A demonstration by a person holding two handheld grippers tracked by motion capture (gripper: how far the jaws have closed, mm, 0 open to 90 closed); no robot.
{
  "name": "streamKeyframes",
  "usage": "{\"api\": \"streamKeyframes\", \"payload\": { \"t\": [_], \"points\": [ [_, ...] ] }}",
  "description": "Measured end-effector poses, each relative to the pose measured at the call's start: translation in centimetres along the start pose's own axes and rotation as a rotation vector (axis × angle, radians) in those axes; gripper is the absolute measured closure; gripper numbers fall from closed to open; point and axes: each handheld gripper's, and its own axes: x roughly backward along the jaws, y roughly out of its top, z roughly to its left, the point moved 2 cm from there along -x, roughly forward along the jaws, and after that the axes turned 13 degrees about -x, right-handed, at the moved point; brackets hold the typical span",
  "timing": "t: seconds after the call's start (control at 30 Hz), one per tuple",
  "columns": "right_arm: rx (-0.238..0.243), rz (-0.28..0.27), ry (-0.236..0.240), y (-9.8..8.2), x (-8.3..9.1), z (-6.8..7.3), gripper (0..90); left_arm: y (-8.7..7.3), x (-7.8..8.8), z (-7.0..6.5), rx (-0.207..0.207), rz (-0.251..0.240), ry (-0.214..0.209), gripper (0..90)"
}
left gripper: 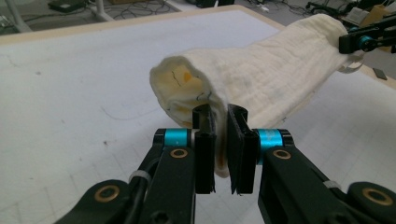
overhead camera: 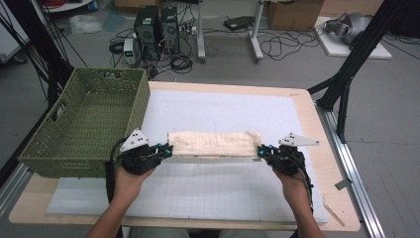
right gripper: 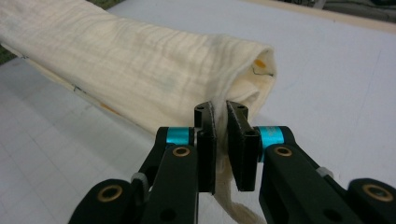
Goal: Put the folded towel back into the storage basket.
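Observation:
A cream folded cloth (overhead camera: 214, 143) stretches sideways across the white mat, held at both ends and lifted a little off it. My left gripper (overhead camera: 167, 150) is shut on the cloth's left end; in the left gripper view the cloth (left gripper: 261, 79) has its edge pinched between the black jaws of the left gripper (left gripper: 221, 140). My right gripper (overhead camera: 261, 151) is shut on the right end; in the right gripper view the cloth (right gripper: 126, 70) passes between the jaws of the right gripper (right gripper: 221, 135), with a strip hanging below. The fold opens into a loose tube at each end.
A green woven basket (overhead camera: 126, 106) stands at the table's left, close to my left hand. The white gridded mat (overhead camera: 213, 191) covers most of the wooden table (overhead camera: 312, 124). Computers, cables and black frame legs lie on the floor beyond the far edge.

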Motion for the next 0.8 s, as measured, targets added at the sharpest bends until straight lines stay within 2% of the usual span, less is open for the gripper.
{"api": "streamKeyframes", "payload": {
  "t": [0.17,0.33,0.57,0.8],
  "points": [
    [0.034,-0.018,0.014,2.2,-0.3,1.0,82.8,1.2,1.6,0.9,-0.011,-0.022,0.033,82.1],
    [0.068,-0.034,0.041,4.7,-1.2,2.5,82.8,1.8,3.6,2.1,-0.006,-0.041,0.069,82.2],
    [0.119,-0.039,0.079,7.5,-3.5,5.2,82.8,2.2,6.8,3.8,-0.006,-0.052,0.134,82.2],
    [0.151,-0.034,0.121,9.2,-5.9,7.5,82.8,2.2,9.6,5.1,-0.002,-0.057,0.183,82.3]
  ]
}}
